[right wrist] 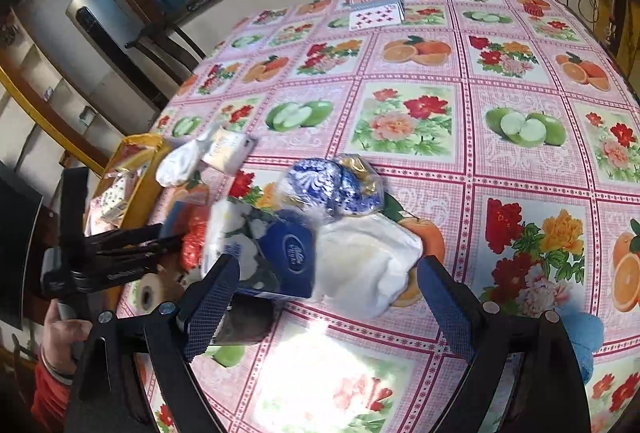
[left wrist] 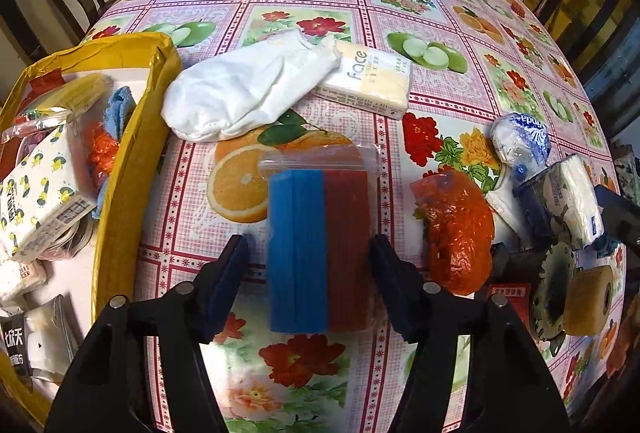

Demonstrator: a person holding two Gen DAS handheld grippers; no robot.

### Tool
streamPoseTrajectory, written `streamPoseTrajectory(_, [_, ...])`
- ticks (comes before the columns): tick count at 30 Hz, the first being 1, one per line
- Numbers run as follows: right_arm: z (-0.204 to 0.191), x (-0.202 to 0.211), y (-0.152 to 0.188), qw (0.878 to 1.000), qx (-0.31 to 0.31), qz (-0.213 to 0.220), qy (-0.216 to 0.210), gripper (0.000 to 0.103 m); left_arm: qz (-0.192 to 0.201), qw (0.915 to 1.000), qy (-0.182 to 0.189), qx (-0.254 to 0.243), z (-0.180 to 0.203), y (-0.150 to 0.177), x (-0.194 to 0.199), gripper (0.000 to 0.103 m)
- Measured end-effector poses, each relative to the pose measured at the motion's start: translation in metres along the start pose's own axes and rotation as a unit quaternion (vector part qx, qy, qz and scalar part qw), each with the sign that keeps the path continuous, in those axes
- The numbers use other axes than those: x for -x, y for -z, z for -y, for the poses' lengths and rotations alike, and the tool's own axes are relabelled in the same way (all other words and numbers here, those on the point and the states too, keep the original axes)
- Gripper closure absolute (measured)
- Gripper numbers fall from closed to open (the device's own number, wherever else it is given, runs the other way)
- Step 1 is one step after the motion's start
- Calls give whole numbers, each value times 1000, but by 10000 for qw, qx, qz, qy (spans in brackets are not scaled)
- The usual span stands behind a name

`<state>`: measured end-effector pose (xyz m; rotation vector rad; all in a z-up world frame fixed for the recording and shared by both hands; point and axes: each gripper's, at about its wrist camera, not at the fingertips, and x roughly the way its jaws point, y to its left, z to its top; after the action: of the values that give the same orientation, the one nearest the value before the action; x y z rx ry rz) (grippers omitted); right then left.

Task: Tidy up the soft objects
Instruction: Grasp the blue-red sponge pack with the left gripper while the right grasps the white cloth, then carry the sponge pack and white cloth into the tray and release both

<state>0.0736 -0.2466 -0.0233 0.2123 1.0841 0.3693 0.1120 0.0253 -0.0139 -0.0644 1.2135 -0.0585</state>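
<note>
Two grippers work over a table (left wrist: 400,137) covered in a fruit-and-flower oilcloth. At the table's left edge stands a yellow cardboard box (left wrist: 132,161), open at the top; inside lie a lemon-print tissue pack (left wrist: 40,193), a blue cloth (left wrist: 120,105), an orange plastic bag (left wrist: 102,149) and further packets too crowded to name. The left gripper (left wrist: 310,249) stands wide open, its fingers either side of a zip bag of blue and red sponges (left wrist: 320,245) without visibly touching it; the bag lies flat near the table's near edge, its long axis running away from the camera, zip seal at the far end. Beyond it rest a white sock (left wrist: 240,89) and a "face" tissue pack (left wrist: 368,81), touching. To the right lie a crumpled orange bag (left wrist: 460,233), a blue-and-white wrapped roll (left wrist: 520,141) and a blue tissue pack (left wrist: 560,201). The right gripper (right wrist: 328,273) is also wide open and holds nothing; between its fingers lie the blue tissue pack (right wrist: 280,253) and a white plastic bag (right wrist: 368,265). Playing cards (right wrist: 376,13) sit near the far edge; the table's far and right portions are otherwise bare oilcloth.
</note>
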Motion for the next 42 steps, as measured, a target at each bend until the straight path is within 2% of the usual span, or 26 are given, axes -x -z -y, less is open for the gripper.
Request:
streamPoseTrajectory(4, [3, -17, -2, 9979, -22, -69, 646, 11, 17, 10000, -42, 60, -6, -2, -1, 45])
streamPoseTrajectory(7, [2, -25, -4, 9973, -15, -125, 720, 13, 50, 10000, -79, -8, -4, 1, -1, 45])
streamPoseTrajectory(10, [1, -37, -4, 9928, 16, -219, 1181, 14, 33, 10000, -42, 33, -5, 0, 0, 45])
streamPoseTrajectory(12, [4, -46, -3, 9916, 31, -340, 1248, 23, 20, 10000, 12, 82, -7, 0, 0, 45])
streamPoseTrajectory(14, [-5, -53, 0, 9875, 420, -346, 1480, 27, 17, 10000, -10, 54, -5, 0, 0, 45])
streamPoseTrajectory(16, [-9, -54, 0, 9864, 611, -341, 1488, 32, 20, 10000, -70, 7, -3, 1, -1, 45])
streamPoseTrajectory(19, [-15, -50, 1, 9843, 901, -427, 1453, 51, -12, 10000, 2, 15, -3, 3, 1, 45])
streamPoseTrajectory(21, [-20, -48, 7, 9776, 1220, -431, 1657, 62, -43, 10000, 62, 21, -5, 4, 1, 45])
streamPoseTrajectory(23, [-21, -44, 12, 9770, 1328, -484, 1595, 70, -49, 10000, 81, 21, -5, 5, 2, 45])
streamPoseTrajectory(30, [-3, -27, 30, 9884, 912, -484, 1110, 76, -45, 9997, 213, 117, -8, 9, 3, 45])
streamPoseTrajectory(33, [3, -10, 37, 9958, 538, -474, 573, 83, -65, 9994, 287, 188, -10, 9, 4, 45])
streamPoseTrajectory(34, [2, -4, 39, 9962, 535, -409, 549, 83, -64, 9994, 291, 192, -10, 9, 4, 45])
streamPoseTrajectory(37, [-10, 15, 41, 9927, 832, -204, 854, 83, -57, 9994, 274, 179, -9, 11, 4, 45])
streamPoseTrajectory(42, [-20, 47, 37, 9938, 847, 116, 707, 83, -90, 9992, 345, 198, -11, 13, 5, 45])
